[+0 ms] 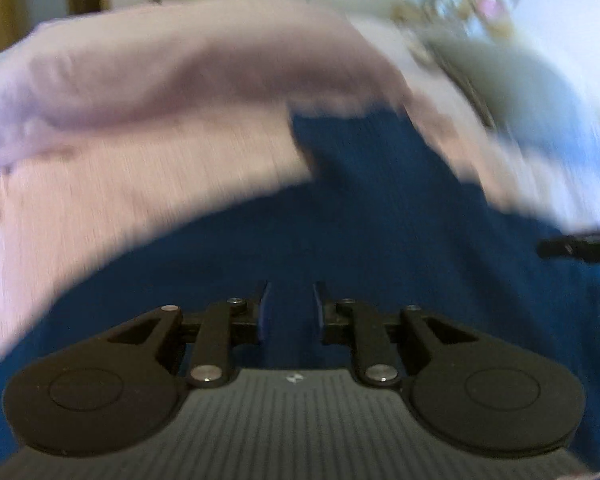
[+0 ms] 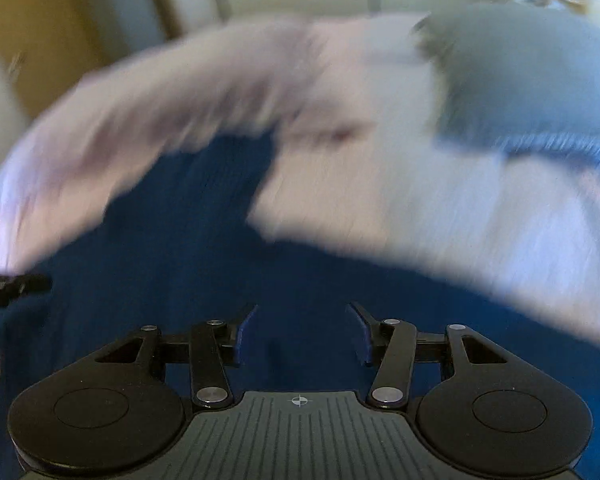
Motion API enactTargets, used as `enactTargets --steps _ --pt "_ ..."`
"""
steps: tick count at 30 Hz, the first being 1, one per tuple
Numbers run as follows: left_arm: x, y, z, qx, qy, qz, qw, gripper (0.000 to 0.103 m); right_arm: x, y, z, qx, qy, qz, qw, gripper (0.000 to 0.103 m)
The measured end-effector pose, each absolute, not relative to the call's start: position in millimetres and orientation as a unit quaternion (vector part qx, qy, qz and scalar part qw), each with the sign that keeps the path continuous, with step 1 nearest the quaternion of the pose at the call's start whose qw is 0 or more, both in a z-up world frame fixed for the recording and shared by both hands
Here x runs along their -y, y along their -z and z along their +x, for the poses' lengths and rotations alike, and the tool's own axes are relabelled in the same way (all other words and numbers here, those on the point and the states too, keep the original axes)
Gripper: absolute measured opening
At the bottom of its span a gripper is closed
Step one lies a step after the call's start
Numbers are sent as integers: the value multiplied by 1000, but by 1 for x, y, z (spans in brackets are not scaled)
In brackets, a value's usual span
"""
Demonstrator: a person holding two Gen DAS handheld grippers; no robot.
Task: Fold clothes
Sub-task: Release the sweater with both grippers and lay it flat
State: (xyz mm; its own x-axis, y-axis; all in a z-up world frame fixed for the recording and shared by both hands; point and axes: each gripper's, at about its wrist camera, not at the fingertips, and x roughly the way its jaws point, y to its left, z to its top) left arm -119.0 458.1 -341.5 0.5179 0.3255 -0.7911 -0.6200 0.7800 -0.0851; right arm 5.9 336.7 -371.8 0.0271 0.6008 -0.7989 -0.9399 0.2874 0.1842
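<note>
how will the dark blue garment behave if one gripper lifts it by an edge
Probably floppy: the dark blue garment lies flat and follows the pale bedding under it. Likely light, a thin layer. It should drape and sag, not hold shape.

Dark blue garment (image 1: 360,220), plain knit-like cloth, spread over a pale pink bedsheet (image 1: 120,184). It fills the near ground in both wrist views. Far edge irregular: one narrow part reaches away from the main body onto the sheet. Both frames are motion-blurred; garment type, seams and fold lines cannot be made out. Colour uniform, no print visible.
</note>
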Motion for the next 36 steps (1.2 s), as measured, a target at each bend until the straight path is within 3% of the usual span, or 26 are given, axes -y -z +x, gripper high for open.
enactTargets --steps 4,7,10,12,17,22,27,32,36 --pt "-404 359 -170 -474 -297 -133 818 17 -277 399 -37 -404 -553 -301 664 51" --pt "-384 348 -228 -477 -343 -187 787 17 -209 394 -40 -369 -553 -312 679 51" --pt "-364 333 -269 -480 -381 -225 757 15 -175 381 -40 -398 -509 -331 688 52" --pt "-351 321 -275 -475 -391 -227 755 15 -166 366 -40 -434 -485 -308 694 52" --pt "-335 314 -261 -433 -380 -235 783 15 -168 337 -75 -404 -507 -261 715 52" --pt "-314 333 -270 -449 -357 -230 786 16 -156 361 -115 -434 -488 -272 707 52" --pt "-272 334 -334 -464 -329 -249 784 17 -50 375 -152 -487 -432 -254 716 52" --pt "-248 303 -364 -512 -314 -277 750 12 10 355 -178 -567 -339 -244 710 52" --pt "-252 242 -358 -499 -329 -264 757 13 8 300 -191 -565 -338 -200 725 52"
